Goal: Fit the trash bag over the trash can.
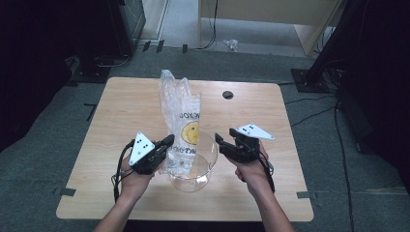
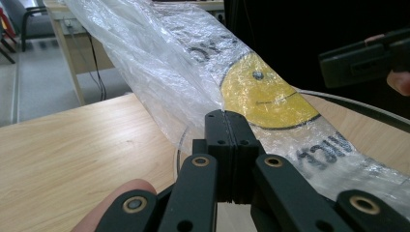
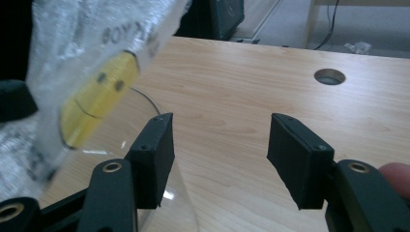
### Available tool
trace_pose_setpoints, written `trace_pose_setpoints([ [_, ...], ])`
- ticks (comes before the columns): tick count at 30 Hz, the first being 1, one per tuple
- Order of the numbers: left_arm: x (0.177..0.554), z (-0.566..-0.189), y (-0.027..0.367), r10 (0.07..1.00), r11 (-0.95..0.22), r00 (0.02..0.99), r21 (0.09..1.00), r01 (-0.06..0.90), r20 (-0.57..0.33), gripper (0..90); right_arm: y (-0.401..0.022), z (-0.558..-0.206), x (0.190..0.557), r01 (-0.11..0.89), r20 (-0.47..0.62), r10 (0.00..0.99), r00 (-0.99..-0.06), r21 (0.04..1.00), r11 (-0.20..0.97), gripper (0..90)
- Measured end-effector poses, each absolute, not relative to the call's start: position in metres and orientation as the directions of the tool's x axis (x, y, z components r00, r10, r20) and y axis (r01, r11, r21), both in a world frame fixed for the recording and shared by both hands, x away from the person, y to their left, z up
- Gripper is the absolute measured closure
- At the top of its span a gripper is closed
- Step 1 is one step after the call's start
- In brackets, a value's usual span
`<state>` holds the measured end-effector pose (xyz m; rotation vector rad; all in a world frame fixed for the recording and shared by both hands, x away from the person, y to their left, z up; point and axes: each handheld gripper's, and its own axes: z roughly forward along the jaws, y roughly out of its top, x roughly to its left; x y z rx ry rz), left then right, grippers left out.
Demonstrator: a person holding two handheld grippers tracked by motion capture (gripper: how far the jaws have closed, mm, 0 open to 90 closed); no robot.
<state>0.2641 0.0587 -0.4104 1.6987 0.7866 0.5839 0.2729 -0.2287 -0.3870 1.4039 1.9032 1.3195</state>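
Note:
A clear plastic bag (image 1: 181,111) printed with a yellow smiley face stands upright with its lower end inside a clear glass bowl (image 1: 205,169) near the table's front. My left gripper (image 1: 169,141) is at the bag's left side, jaws pressed together on a fold of the film. In the left gripper view the closed tips (image 2: 226,118) meet the bag (image 2: 251,92) just below the smiley. My right gripper (image 1: 220,141) hovers at the bowl's right rim with its jaws apart and nothing between them. The right gripper view shows its open jaws (image 3: 220,154) above the bowl rim (image 3: 145,101), beside the bag (image 3: 92,58).
The wooden table (image 1: 121,111) has a round cable hole (image 1: 227,94) at the back right of centre. Dark equipment stands and cables surround the table on the grey floor. A light wooden desk (image 1: 270,14) stands behind.

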Motion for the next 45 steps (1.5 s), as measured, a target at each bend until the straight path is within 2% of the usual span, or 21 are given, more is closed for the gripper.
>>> trace_pose_setpoints([
  [7,0.268,-0.41,0.053,0.748,-0.175,0.664,0.963,0.205,-0.006,89.7,-0.211,-0.375,0.289,0.504,0.212,0.882,-0.421,0.863,0.033,44.7],
  [19,0.27,-0.41,0.05,0.74,-0.197,0.672,0.96,0.2,0.011,89.9,-0.193,-0.378,0.314,0.563,0.309,0.831,-0.462,0.826,0.006,41.5],
  [22,0.27,-0.409,0.05,0.742,-0.204,0.671,0.959,0.198,0.019,89.9,-0.191,-0.377,0.316,0.555,0.298,0.827,-0.478,0.831,0.022,40.3],
  [29,0.27,-0.408,0.049,0.739,-0.228,0.672,0.956,0.186,0.045,89.9,-0.195,-0.374,0.32,0.603,0.367,0.777,-0.512,0.798,0.021,42.0],
  [32,0.27,-0.408,0.048,0.734,-0.244,0.677,0.953,0.178,0.062,90.0,-0.192,-0.373,0.322,0.641,0.4,0.74,-0.541,0.766,0.054,42.0],
  [36,0.27,-0.407,0.047,0.726,-0.26,0.683,0.951,0.17,0.077,90.0,-0.185,-0.371,0.325,0.637,0.372,0.734,-0.569,0.763,0.107,52.7],
  [41,0.27,-0.406,0.048,0.723,-0.253,0.687,0.953,0.166,0.072,88.5,-0.183,-0.37,0.32,0.562,0.278,0.759,-0.589,0.815,0.138,88.4],
  [42,0.27,-0.406,0.048,0.725,-0.241,0.686,0.956,0.166,0.064,84.7,-0.183,-0.369,0.318,0.544,0.249,0.77,-0.588,0.826,0.148,90.0],
  [45,0.271,-0.402,0.055,0.734,-0.157,0.679,0.97,0.188,-0.012,62.6,-0.184,-0.368,0.313,0.492,0.173,0.803,-0.571,0.855,0.166,90.0],
])
